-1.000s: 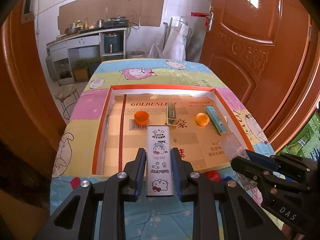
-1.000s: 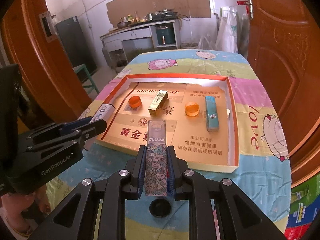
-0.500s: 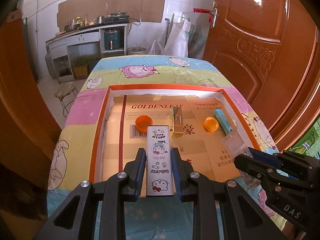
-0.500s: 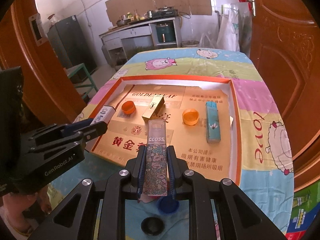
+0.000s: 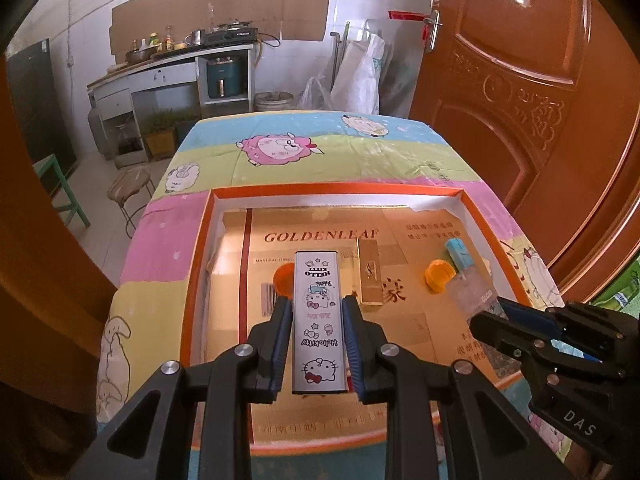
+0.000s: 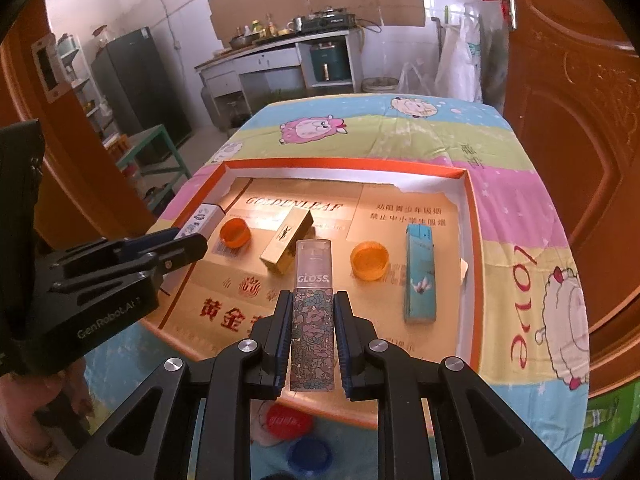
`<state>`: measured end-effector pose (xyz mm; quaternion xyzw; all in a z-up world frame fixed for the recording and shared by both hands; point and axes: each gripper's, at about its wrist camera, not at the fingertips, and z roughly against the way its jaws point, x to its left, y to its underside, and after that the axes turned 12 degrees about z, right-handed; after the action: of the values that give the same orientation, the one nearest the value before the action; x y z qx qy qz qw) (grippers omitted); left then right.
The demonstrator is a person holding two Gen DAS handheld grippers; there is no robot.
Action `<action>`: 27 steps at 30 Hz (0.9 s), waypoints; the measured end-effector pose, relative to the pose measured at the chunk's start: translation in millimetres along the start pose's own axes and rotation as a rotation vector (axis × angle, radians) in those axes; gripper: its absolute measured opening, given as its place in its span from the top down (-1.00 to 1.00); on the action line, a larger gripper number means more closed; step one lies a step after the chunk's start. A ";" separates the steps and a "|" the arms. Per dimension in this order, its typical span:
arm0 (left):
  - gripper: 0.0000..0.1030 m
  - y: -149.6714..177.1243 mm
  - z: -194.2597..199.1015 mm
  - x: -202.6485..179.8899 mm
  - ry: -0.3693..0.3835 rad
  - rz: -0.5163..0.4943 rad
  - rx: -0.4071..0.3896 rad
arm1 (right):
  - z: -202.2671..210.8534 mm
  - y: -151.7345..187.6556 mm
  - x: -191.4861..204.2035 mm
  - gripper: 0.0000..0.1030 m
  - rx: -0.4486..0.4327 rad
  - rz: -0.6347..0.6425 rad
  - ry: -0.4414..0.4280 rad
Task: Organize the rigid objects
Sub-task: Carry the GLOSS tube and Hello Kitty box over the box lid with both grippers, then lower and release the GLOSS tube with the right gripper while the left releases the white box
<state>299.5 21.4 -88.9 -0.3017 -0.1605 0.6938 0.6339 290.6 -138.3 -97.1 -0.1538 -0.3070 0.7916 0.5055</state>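
Left hand-held gripper (image 5: 316, 344) grasping the white box (image 5: 319, 320), right hand-held gripper (image 6: 311, 340) grasping the gloss tube (image 6: 313, 316): lower both flat into the tray (image 6: 474, 248), toward 12 o'clock, beside the caps.

Home kitchen: stove (image 5: 230, 35), fridge (image 6: 140, 84), counter (image 5: 168, 66).

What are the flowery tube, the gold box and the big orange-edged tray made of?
Flowery tube: looks like plastic, judging by its see-through cap over a printed body; glass is possible.
Gold box: probably cardboard with a shiny metallic coat that catches the light.
Tray: seems to be matte cardboard, with a torn white paper lining.
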 end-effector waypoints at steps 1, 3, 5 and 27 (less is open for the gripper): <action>0.49 -2.7 -2.6 -0.7 0.002 -0.002 0.003 | -1.8 -1.3 -1.2 0.60 0.000 0.001 0.000; 0.49 -7.7 -7.6 -2.9 0.002 -0.008 0.011 | -5.4 -5.6 -3.4 0.60 0.000 0.006 0.001; 0.49 -14.7 -12.0 -6.3 0.001 -0.021 0.010 | -8.8 -10.2 -6.1 0.60 -0.002 0.012 0.002; 0.49 -55.2 -62.3 -18.9 0.016 -0.016 0.056 | -48.3 -63.8 -51.3 0.60 -0.012 0.023 0.019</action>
<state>381.8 0.9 -99.2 -0.2882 -0.1381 0.6906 0.6488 385.0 -149.1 -96.5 -0.1678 -0.3050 0.7939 0.4985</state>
